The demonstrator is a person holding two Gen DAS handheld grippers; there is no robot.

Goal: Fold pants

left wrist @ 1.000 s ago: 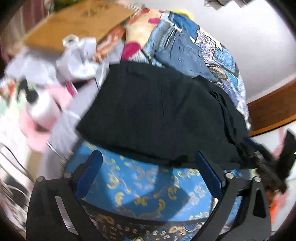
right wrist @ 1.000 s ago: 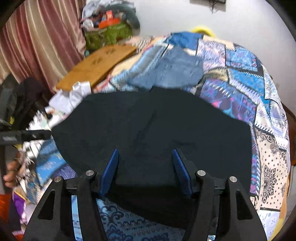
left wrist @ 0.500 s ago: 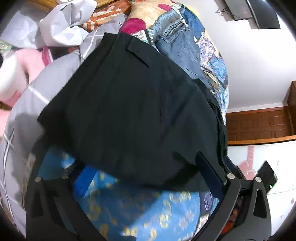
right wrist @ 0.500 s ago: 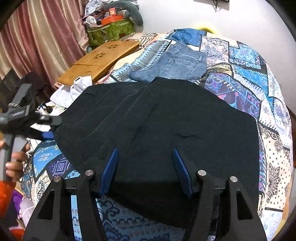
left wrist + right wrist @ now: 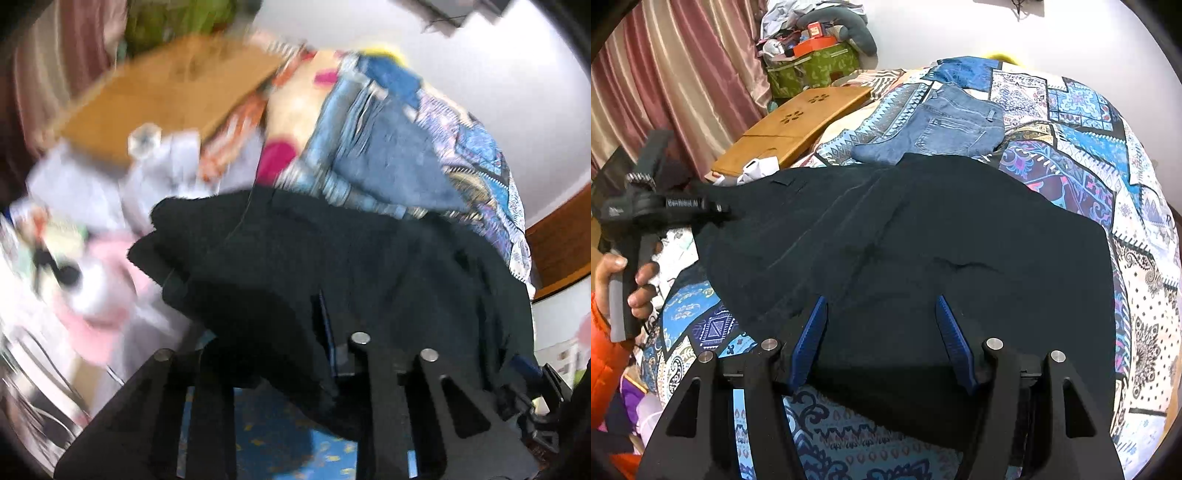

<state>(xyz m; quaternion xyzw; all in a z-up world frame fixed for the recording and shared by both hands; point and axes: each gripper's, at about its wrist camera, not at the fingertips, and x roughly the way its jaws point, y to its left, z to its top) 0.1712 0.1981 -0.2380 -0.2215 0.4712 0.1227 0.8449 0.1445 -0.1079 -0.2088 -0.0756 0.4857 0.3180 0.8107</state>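
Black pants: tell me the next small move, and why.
Probably close the right gripper on the near edge of the black pants. Its jaws stand open astride that edge, while the left gripper appears shut on the pants' left corner. Holding both points would let the fold carry over the quilt.

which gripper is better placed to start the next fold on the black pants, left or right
Left, probably. The left gripper looks shut on the black pants at their edge, with cloth bunched over it. The right gripper is open with the pants lying flat between its fingers.
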